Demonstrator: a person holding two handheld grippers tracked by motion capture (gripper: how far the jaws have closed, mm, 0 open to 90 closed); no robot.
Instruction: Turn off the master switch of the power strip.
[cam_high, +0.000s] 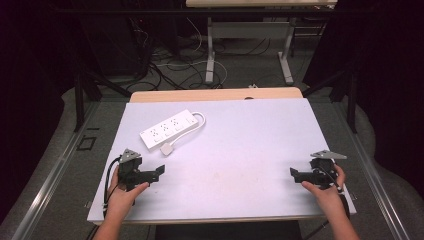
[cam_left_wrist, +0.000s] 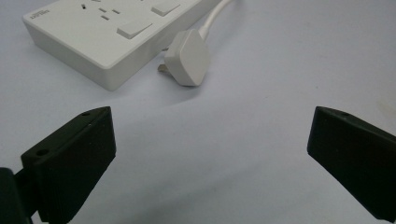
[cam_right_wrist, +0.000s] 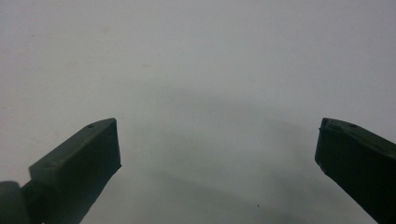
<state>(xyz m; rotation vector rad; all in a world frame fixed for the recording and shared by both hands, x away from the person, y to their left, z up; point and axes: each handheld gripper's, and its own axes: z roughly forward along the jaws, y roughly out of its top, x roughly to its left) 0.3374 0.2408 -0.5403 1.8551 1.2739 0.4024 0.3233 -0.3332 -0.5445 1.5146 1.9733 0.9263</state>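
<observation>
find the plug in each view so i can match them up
High view: the plug lies left of centre on the table, just in front of the power strip, ahead of the left gripper.
Left gripper view: upper middle, beside the strip's near corner, beyond the open jaws.
Right gripper view: bare tabletop between the open jaws; no plug.
Shared landmark: the power strip.

White power strip (cam_high: 167, 129) lies diagonally at the table's far left; its cord loops back, plug (cam_high: 166, 149) resting just beside it.
</observation>
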